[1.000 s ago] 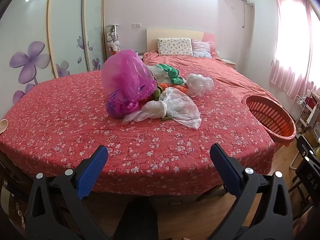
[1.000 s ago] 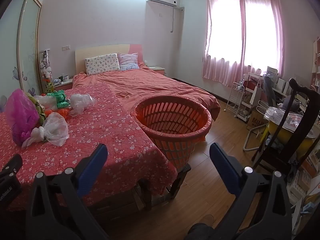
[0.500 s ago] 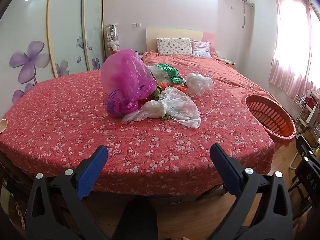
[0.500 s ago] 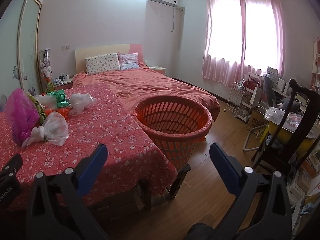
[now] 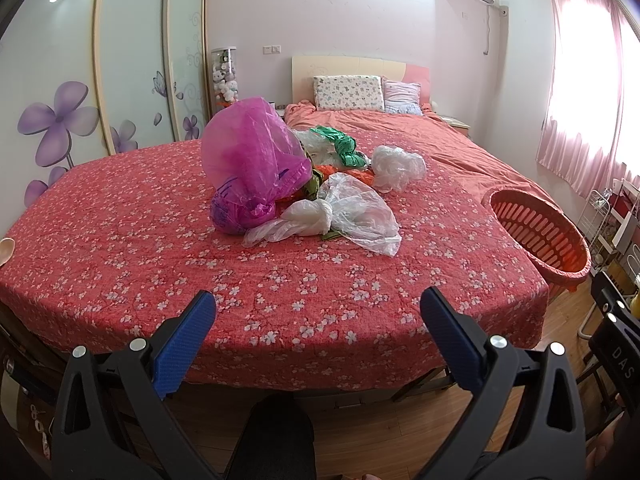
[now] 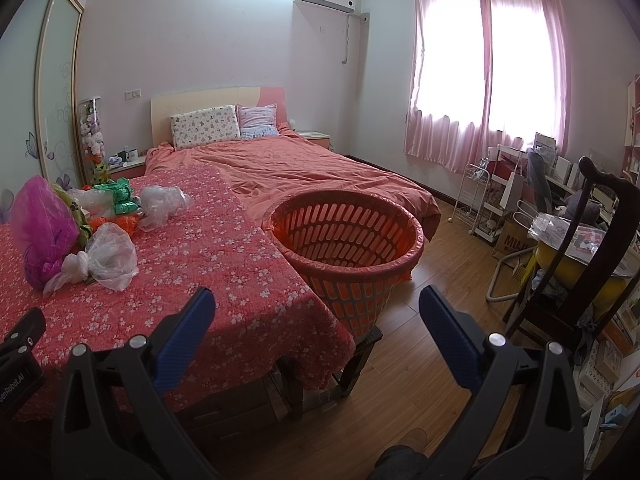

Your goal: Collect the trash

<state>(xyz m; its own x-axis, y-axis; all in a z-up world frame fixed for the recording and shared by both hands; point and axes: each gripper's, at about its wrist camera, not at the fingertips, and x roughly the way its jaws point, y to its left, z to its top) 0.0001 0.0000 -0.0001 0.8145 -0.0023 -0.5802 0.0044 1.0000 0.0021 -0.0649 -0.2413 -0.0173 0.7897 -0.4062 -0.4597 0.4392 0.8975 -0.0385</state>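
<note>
A heap of plastic bags lies in the middle of the red flowered table cover [image 5: 160, 264]: a big magenta bag [image 5: 250, 160], a clear bag [image 5: 356, 212], a crumpled clear bag [image 5: 396, 166] and a green one [image 5: 340, 144]. The same magenta bag [image 6: 40, 228] and clear bag [image 6: 108, 258] show at the left of the right wrist view. An orange slatted basket [image 6: 352, 252] stands at the table's right edge, its rim [image 5: 536, 232] visible in the left wrist view. My left gripper [image 5: 318, 330] is open, well short of the heap. My right gripper [image 6: 316, 328] is open, facing the basket.
A bed with red bedding [image 6: 304, 172] and pillows [image 6: 204, 126] lies behind the table. A dark wooden chair [image 6: 576, 264] and a cluttered yellow table [image 6: 576, 256] stand at the right. A white wire rack [image 6: 476, 200] stands under the pink-curtained window. The floor is wood.
The left gripper has crept slightly toward the table. Otherwise nothing has visibly changed.
</note>
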